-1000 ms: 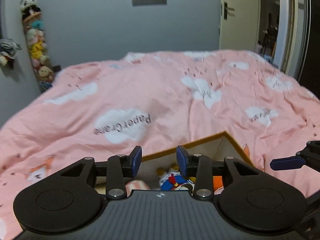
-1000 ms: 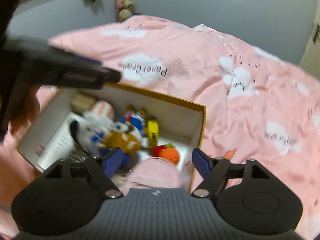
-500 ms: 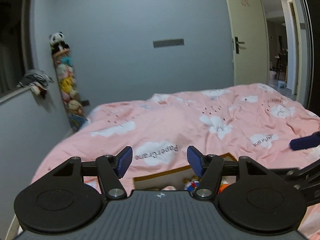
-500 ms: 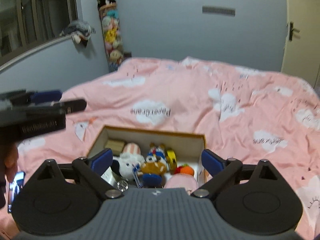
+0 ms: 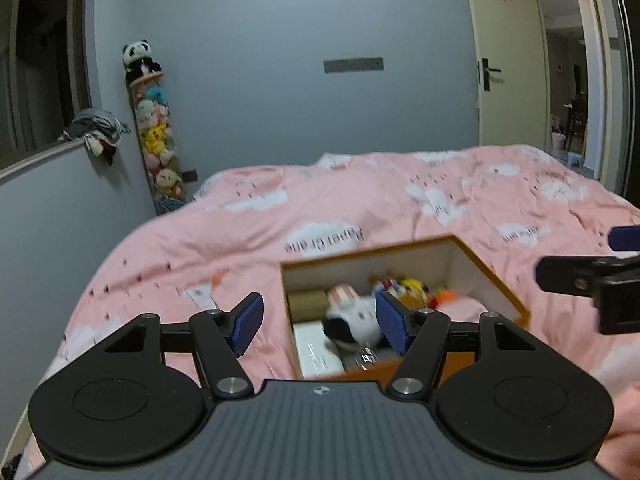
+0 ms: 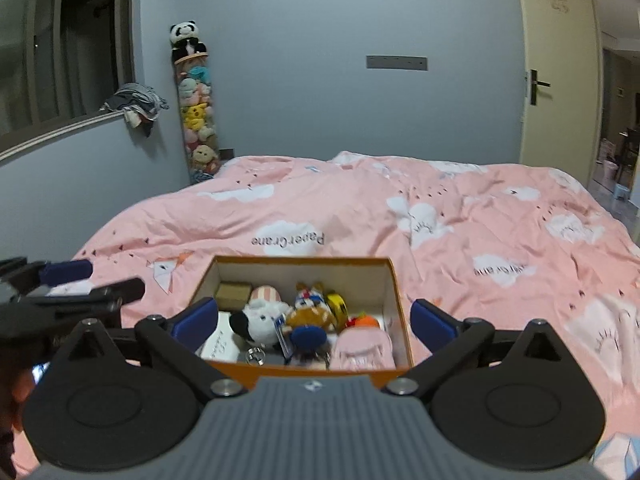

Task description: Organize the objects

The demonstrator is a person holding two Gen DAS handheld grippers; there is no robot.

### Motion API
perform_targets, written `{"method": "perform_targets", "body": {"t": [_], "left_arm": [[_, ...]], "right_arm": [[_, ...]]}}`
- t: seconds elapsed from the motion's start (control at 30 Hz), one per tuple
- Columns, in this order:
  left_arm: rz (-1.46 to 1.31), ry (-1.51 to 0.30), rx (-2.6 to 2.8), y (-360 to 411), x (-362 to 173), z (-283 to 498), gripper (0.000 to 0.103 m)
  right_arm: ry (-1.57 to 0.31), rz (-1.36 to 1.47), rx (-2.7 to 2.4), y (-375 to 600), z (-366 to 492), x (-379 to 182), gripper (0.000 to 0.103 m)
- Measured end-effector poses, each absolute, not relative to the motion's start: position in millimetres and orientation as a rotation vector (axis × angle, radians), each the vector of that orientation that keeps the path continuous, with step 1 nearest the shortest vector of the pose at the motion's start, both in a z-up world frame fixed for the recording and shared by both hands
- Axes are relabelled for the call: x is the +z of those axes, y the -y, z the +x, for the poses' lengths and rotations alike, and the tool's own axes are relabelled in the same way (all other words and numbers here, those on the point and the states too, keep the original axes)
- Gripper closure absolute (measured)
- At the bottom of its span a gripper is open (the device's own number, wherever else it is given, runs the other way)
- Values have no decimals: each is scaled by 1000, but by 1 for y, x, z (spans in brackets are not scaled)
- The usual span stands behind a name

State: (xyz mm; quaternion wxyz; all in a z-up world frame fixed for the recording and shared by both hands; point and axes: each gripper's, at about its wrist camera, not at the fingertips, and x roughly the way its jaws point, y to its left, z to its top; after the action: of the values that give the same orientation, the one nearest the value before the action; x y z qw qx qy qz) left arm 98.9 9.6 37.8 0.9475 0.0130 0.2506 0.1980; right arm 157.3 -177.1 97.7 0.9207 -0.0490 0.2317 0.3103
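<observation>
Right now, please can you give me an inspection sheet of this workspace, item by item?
Surface: pink bed cover with white cloud prints, wrinkled.
Job's things: open cardboard box on the cover, holding plush toys, a pink item and a small tan box.
Clutter: heap of clothes on the window ledge.
Grippers: left gripper open, empty, beside the box; right gripper open, empty, above the box.
Cables: nothing seen.
Surroundings: grey wall, column of stuffed animals with a panda on top, door ajar.
</observation>
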Motion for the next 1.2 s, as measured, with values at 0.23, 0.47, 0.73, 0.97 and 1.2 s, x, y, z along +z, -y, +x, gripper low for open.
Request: {"method": "perform_targets", "body": {"t": [0.23,0.47,0.73,0.97,1.2], "left_arm": [[20,-519,403,4,24,88,29],[-23,-574,400,1,2,91,29],[-51,-630,420,-5,-18,96,29],[-69,-685,398,-8,-33,102,29],[-80,-680,396,-9,-31,99,29]], "right_arm": [[-495,-123,625,177,149,68,1],[-522,-150,602,174,154,43,1],[-586,-113,609,169,170,16,1],[-596,-150,600,161,176,9,1],[-592,-165,602,159,174,10,1]]}}
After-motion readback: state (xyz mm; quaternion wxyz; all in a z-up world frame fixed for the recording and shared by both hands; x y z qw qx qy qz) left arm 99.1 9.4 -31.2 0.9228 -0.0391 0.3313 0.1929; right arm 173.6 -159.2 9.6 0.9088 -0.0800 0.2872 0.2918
